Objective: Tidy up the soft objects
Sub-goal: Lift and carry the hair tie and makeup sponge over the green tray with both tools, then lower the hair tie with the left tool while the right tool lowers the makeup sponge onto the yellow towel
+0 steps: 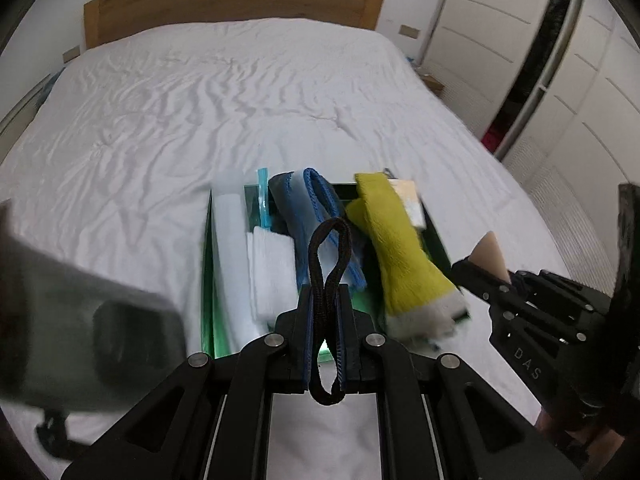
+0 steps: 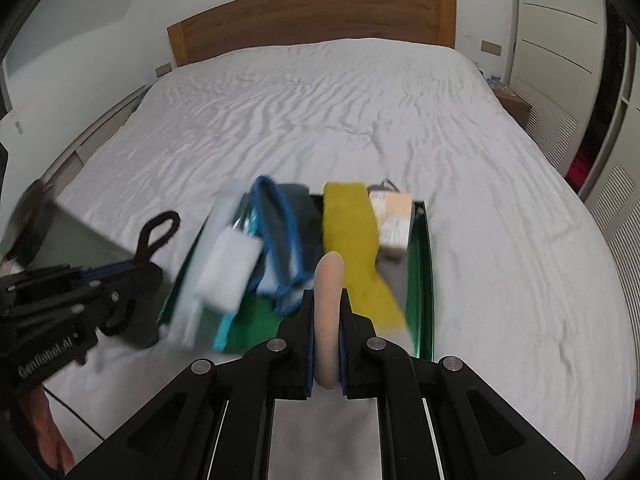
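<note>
The left gripper (image 1: 324, 320) is pinching a limp black loop (image 1: 331, 252), the right gripper (image 2: 329, 332) a squashy beige sponge (image 2: 329, 312), both hanging light over the green tray's (image 2: 423, 280) near edge

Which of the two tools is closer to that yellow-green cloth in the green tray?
The right tool. It sits just in front of the yellow-green cloth, clamped on a beige piece. The left tool, pinching a black loop, is further over, by the blue-edged cloth.
</note>
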A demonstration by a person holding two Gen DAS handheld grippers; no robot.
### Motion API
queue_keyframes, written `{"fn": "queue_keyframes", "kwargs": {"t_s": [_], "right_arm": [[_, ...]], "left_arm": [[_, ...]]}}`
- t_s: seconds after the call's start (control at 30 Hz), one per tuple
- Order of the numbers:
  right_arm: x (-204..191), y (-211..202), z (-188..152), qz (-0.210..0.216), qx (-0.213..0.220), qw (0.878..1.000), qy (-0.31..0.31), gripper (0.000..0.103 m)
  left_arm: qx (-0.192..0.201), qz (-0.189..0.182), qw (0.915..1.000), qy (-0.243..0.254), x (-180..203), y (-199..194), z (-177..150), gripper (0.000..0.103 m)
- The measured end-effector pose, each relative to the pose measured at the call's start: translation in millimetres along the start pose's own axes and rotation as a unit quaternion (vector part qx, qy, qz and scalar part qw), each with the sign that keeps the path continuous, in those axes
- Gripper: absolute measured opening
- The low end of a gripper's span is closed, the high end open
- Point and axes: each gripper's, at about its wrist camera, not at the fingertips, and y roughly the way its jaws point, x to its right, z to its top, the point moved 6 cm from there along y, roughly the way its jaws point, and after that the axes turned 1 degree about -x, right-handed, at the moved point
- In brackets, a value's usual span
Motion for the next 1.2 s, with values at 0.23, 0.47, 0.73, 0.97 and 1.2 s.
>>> {"fn": "queue_keyframes", "kwargs": {"t_s": [0.23,0.47,0.73,0.97,1.2], "right_arm": [[16,71,13,-0.003,-0.015,1.000,-0.004,0.008],[13,98,16,0.002,-0.022,1.000,-0.017,0.009],[16,119,11,-0.004,-0.043,0.999,-0.017,0.009],[17,127,11,-0.008,-0.049,0.999,-0.022,0.010],[14,132,11,-0.012,-0.055,0.998,-0.030,0.015]], "left_arm": [[-0.023,0.044,0.9988,-0.004,-1,49,0,0.007],[-0.039,0.056,0.9976,-0.003,0,75,0,0.007],[-0.052,0.064,0.9966,-0.001,-3,87,-6,0.008],[-0.054,0.068,0.9962,-0.002,-7,93,-5,0.008],[-0.060,0.073,0.9955,0.004,-7,98,-8,0.008]]}}
